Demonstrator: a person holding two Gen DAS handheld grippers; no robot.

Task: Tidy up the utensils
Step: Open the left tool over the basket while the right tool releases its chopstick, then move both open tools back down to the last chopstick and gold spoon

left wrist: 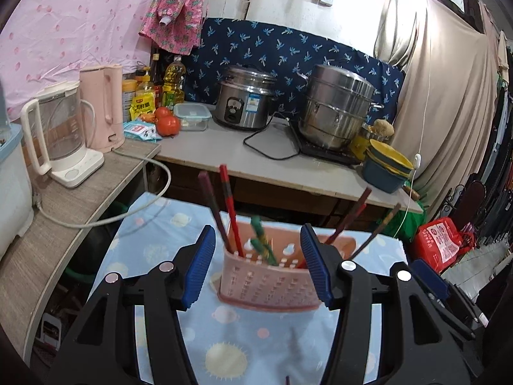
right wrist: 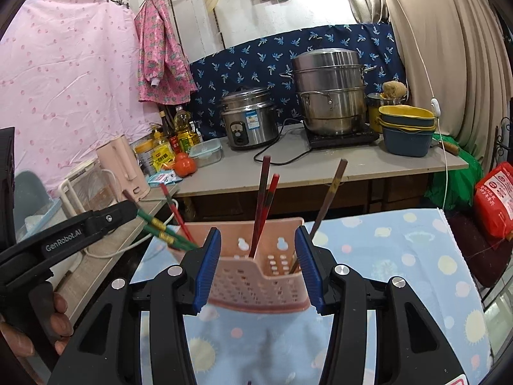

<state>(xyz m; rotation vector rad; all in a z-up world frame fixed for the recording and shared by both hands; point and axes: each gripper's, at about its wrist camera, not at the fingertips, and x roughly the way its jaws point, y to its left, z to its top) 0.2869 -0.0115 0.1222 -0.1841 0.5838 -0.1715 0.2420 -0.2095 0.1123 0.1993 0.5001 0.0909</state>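
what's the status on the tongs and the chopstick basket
Left tongs open, nothing gripped. Right tongs open, empty too. Chopsticks standing in pink basket on the blue cloth. Nothing blocking the basket.

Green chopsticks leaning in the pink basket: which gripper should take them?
Probably left: the green chopsticks stand between the left gripper's open fingers, while the right gripper, also open, faces the pink basket's other end.

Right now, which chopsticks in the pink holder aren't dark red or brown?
The green pair with yellow bands, leaning at the left end of the pink holder; the other chopsticks are dark red or brown.
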